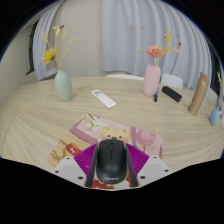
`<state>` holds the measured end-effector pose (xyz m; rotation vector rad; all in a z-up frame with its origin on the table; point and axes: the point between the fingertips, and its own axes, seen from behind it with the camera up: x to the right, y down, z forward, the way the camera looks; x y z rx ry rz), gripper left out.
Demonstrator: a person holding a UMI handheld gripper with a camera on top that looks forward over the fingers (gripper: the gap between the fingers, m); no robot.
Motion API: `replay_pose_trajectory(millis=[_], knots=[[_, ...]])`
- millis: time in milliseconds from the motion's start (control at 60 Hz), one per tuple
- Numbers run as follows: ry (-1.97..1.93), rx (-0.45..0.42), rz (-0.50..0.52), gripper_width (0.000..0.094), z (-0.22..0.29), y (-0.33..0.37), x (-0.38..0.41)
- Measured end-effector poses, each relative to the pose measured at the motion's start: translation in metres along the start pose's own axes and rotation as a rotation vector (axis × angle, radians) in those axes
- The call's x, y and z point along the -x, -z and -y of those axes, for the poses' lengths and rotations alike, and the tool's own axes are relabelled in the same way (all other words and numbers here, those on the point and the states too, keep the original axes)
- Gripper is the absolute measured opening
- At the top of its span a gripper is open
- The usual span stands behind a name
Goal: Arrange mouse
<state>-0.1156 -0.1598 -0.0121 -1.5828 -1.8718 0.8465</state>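
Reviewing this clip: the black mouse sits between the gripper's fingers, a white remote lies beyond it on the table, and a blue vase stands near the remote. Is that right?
Not quite: the vase near the white remote is pale green, not blue, as the gripper view shows. The black mouse does sit between the gripper fingers, and the remote lies beyond it on the table.

A pale wooden tabletop (40, 125) carries a pale green vase (63, 84) with yellow flowers; a white remote (104, 98) lies beside it; a pink vase (151, 79) stands farther along; a pink patterned mat (92, 129) lies near the black mouse (110, 162).
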Motion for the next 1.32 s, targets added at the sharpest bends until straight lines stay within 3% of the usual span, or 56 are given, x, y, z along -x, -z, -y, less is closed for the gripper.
replay_pose_trajectory(millis=[17, 67, 117, 183, 350, 517, 683, 917, 1183, 1317], knots=[[0.01, 0.001, -0.009, 0.0577, 0.001, 0.001, -0.002], [0.037, -0.009, -0.039, 0.0885, 0.005, 0.007, -0.009], [0.034, -0.03, -0.063, 0.0826, 0.012, 0.018, -0.016], [0.025, -0.044, -0.046, 0.0864, 0.021, 0.045, -0.016], [0.027, -0.066, -0.041, 0.0861, 0.019, 0.146, -0.038], [-0.015, -0.025, -0.034, 0.0858, -0.032, 0.245, -0.069], [-0.05, 0.049, -0.1, 0.086, -0.104, 0.312, -0.113], [-0.096, 0.071, -0.176, 0.0862, -0.156, 0.352, -0.161], [-0.101, 0.032, -0.225, 0.0863, -0.151, 0.363, -0.191], [-0.124, 0.022, -0.185, 0.0858, -0.147, 0.363, -0.182]])
